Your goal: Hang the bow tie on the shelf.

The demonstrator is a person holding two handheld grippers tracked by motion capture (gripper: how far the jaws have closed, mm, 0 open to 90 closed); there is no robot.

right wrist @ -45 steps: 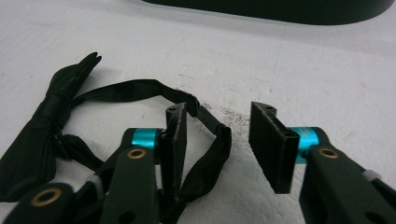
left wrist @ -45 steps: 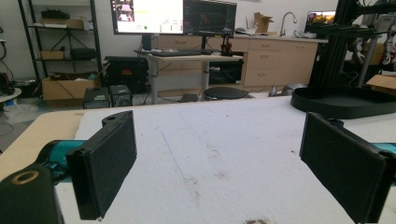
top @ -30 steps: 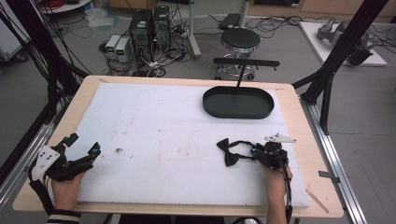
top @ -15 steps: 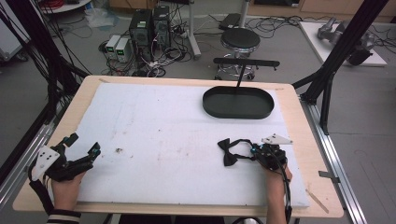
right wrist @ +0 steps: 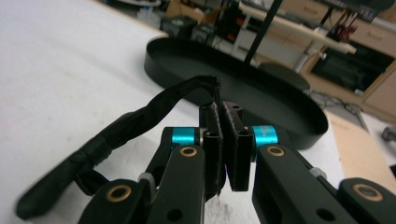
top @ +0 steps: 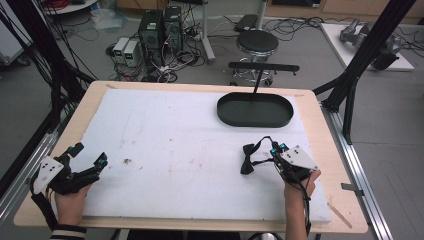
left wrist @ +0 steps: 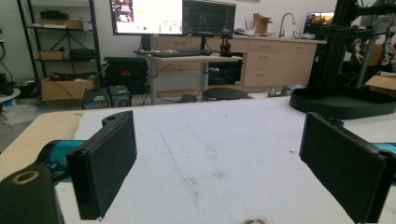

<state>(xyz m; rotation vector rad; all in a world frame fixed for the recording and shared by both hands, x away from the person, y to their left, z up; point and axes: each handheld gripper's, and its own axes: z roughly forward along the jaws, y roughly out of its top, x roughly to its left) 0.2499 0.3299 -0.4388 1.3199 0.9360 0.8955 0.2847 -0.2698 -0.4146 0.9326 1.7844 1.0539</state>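
A black bow tie (top: 248, 160) lies on the white mat, and its thin strap (top: 263, 142) loops up to my right gripper (top: 273, 151). That gripper is shut on the strap near the table's front right. In the right gripper view the strap (right wrist: 154, 107) rises from the bow (right wrist: 56, 186) at lower left and is pinched between the closed jaws (right wrist: 223, 116). My left gripper (top: 90, 154) rests at the front left corner, open, with nothing between its jaws (left wrist: 219, 154).
A black oval tray (top: 220, 107) sits at the back right of the mat, also seen as the tray (right wrist: 280, 112) just beyond the right jaws and the tray (left wrist: 345, 100) far right. A small dark speck (top: 127, 161) lies on the mat. Table frame posts stand at both sides.
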